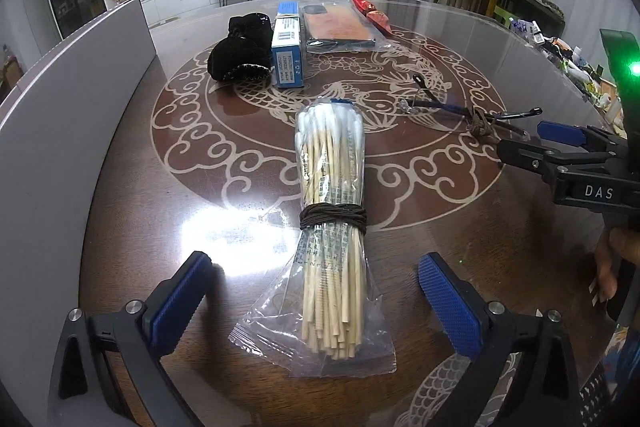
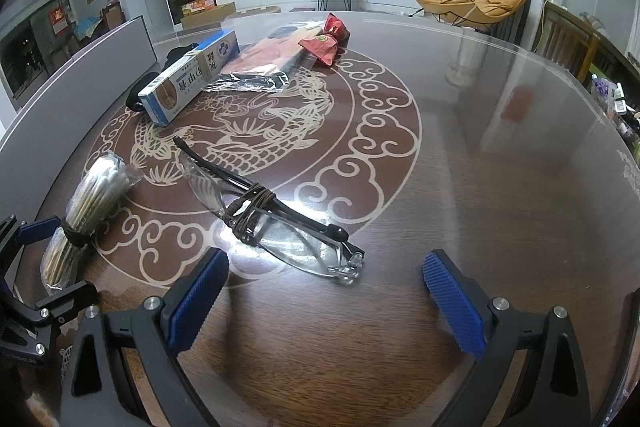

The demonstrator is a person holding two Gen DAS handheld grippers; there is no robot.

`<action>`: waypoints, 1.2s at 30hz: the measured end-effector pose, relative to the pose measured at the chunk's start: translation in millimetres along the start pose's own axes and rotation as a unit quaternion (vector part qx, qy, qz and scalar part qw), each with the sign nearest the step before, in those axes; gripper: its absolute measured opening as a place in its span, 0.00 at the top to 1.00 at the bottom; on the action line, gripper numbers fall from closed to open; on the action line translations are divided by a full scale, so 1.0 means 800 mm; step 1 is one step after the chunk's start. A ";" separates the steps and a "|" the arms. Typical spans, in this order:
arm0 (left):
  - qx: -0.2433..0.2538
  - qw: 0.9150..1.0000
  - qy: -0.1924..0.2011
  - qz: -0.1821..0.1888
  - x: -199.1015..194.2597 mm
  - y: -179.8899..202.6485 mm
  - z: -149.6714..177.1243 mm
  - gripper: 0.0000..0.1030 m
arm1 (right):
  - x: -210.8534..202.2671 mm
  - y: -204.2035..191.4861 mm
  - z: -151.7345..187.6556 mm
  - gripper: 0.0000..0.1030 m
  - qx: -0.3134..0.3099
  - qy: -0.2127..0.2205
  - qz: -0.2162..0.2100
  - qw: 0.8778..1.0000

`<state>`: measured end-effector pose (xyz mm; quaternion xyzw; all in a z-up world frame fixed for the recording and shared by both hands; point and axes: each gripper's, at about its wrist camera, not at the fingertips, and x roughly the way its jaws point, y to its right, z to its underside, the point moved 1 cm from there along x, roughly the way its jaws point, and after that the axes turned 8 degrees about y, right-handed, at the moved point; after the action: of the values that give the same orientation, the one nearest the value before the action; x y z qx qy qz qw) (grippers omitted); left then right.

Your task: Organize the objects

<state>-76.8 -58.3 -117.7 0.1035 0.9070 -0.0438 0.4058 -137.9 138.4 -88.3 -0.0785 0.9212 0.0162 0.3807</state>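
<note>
While both tools, left (image 1: 316, 301) and right (image 2: 326, 301), gape, one swab bundle (image 1: 332, 219) and one pair of glasses (image 2: 268, 215) lie.

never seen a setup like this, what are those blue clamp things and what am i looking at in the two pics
They are hand-held grippers, one in each of a person's hands, each with a fisheye camera looking along its two blue-padded fingers. The left-wrist view shows the left gripper open around a bagged bundle of cotton swabs, not yet gripping it. The right-wrist view shows the right gripper open just short of a pair of glasses wrapped with cord. Farther back on the glass-topped table lie a blue box, a black pouch, a bagged flat item and a red packet. Nothing is held.
</note>
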 end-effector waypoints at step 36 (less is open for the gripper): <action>-0.042 0.994 0.070 0.067 -0.054 -0.015 -0.007 0.72 | 0.030 -0.044 -0.051 0.71 -0.157 -0.108 -0.125 0.974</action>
<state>-55.6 -75.5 -81.7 0.1493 0.9254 0.0291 0.3472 -177.8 97.0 -75.0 -0.2496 0.8433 0.1215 0.4601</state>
